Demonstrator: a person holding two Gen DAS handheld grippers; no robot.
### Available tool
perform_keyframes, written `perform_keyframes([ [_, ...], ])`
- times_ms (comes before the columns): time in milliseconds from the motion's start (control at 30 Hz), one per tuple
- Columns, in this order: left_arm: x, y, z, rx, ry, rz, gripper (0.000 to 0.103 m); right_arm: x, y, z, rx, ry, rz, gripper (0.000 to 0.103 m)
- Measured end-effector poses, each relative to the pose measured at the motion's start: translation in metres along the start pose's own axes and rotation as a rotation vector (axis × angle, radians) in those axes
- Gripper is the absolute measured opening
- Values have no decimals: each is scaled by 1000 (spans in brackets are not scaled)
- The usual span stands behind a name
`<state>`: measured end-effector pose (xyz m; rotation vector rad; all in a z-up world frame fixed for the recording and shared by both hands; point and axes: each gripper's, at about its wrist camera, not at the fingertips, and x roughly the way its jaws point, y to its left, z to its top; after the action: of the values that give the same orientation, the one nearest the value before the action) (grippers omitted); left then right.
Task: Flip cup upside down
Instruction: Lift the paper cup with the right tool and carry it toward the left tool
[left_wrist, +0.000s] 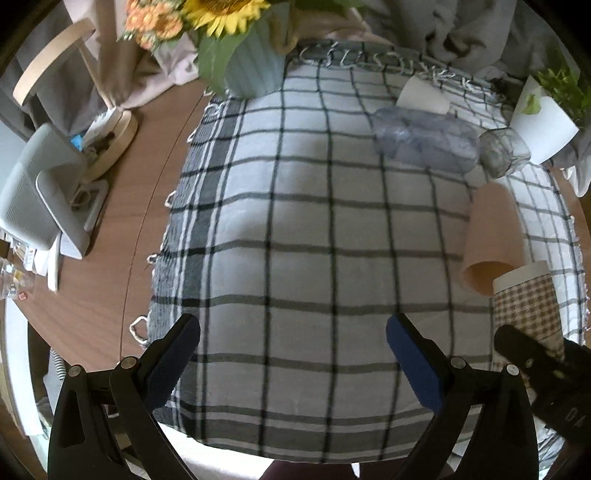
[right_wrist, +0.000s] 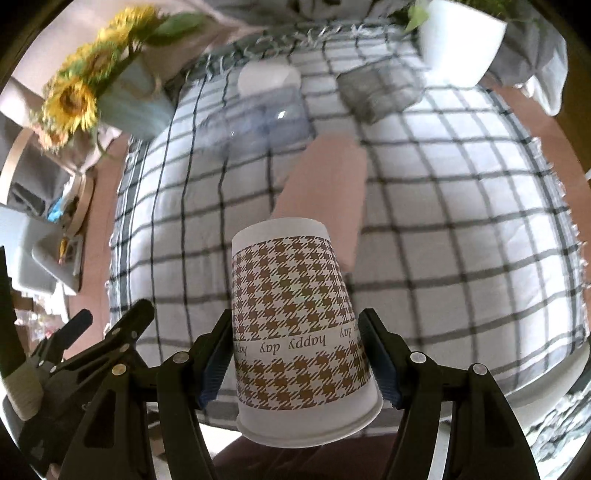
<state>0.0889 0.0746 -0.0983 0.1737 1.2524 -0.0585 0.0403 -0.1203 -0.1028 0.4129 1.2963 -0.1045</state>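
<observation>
My right gripper (right_wrist: 295, 354) is shut on a white paper cup with a brown houndstooth print (right_wrist: 295, 332). The cup is upside down, its base pointing away and its rim nearest the camera, held above the checked cloth (right_wrist: 461, 229). The same cup shows at the right edge of the left wrist view (left_wrist: 526, 306), with the right gripper below it. My left gripper (left_wrist: 293, 343) is open and empty over the cloth's near part.
A pink cup (left_wrist: 491, 236) lies on its side just beyond the held cup. Behind it lie a bluish clear cup (left_wrist: 424, 138), a small clear glass (left_wrist: 504, 151) and a white cup (left_wrist: 423, 96). A sunflower vase (left_wrist: 251, 62) and a white plant pot (left_wrist: 543, 122) stand at the back.
</observation>
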Motion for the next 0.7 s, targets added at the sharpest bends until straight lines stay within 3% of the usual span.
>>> perform_keyframes([
  [233,12,26,-7,-19,37,29,103,34,27,-10,-20,77,23,66],
  [700,34,48,-21,-38,92,79,103,77,54,-12,-43,124,22,67],
])
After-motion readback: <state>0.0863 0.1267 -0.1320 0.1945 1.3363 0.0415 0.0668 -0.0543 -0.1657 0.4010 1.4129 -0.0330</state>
